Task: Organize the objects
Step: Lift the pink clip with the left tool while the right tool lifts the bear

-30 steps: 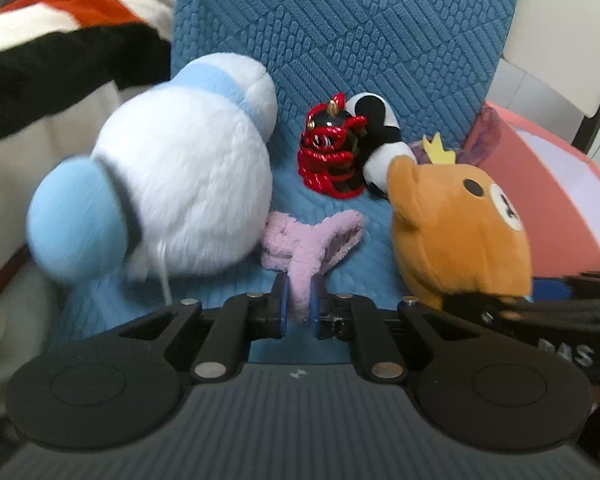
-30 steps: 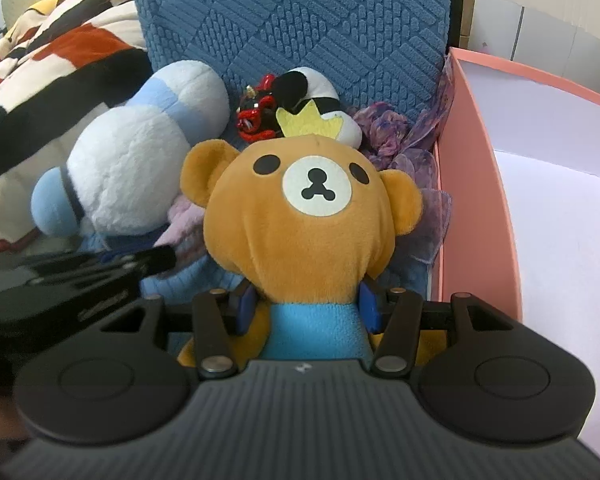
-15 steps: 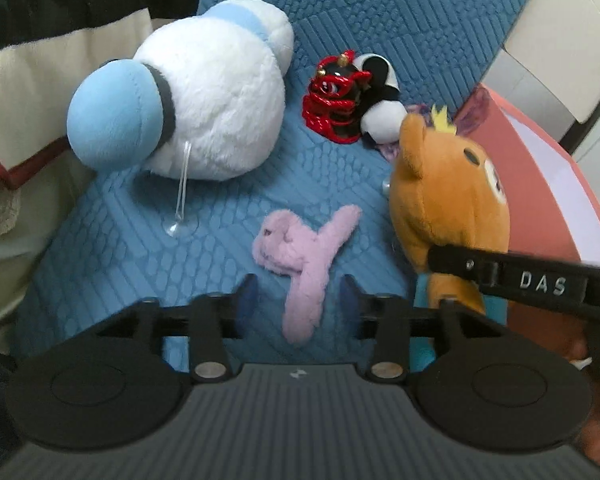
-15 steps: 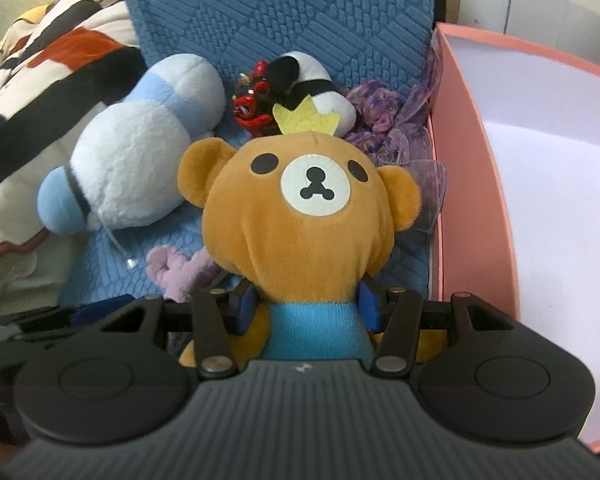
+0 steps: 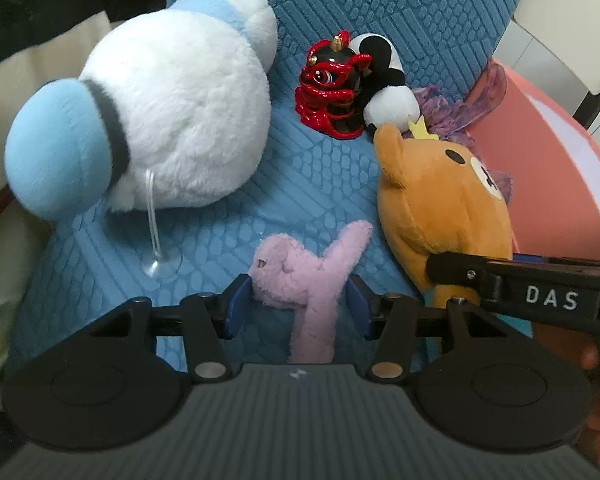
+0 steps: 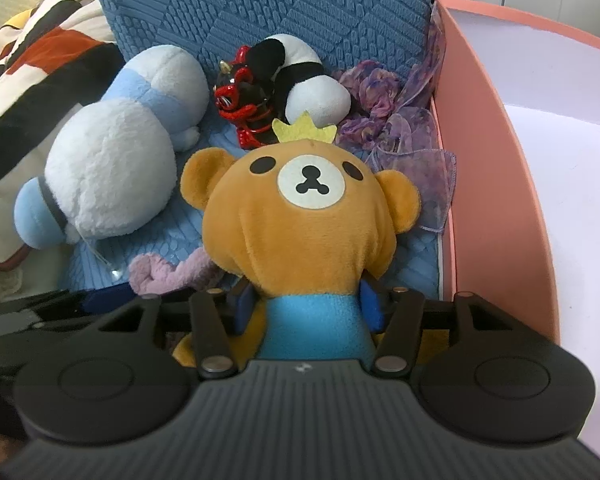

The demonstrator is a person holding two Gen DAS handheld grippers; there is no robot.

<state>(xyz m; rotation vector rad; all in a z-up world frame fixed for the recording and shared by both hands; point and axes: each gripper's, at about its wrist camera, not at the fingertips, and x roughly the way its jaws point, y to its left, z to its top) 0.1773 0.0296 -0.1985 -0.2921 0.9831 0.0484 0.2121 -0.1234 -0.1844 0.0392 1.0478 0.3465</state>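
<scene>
My right gripper [image 6: 306,306] is shut on the blue body of an orange bear plush [image 6: 306,216] with a yellow crown, held upright beside the pink box [image 6: 496,184]. The bear also shows in the left wrist view [image 5: 444,208]. My left gripper [image 5: 298,306] is open, its blue pads on either side of a small pink fuzzy toy [image 5: 312,276] lying on the blue cushion [image 5: 312,184]. The pink toy also shows in the right wrist view [image 6: 168,274].
A large white and light-blue plush [image 5: 168,120] with a suction cup [image 5: 160,266] lies on the left. A red and black lion figure [image 5: 332,92], a panda plush [image 5: 384,92] and purple gauze fabric [image 6: 396,120] sit at the back. A striped blanket [image 6: 40,60] is further left.
My left gripper let go of the pink toy, opened wide and now stands around it again. My right gripper has lifted the bear slightly toward the pink box.
</scene>
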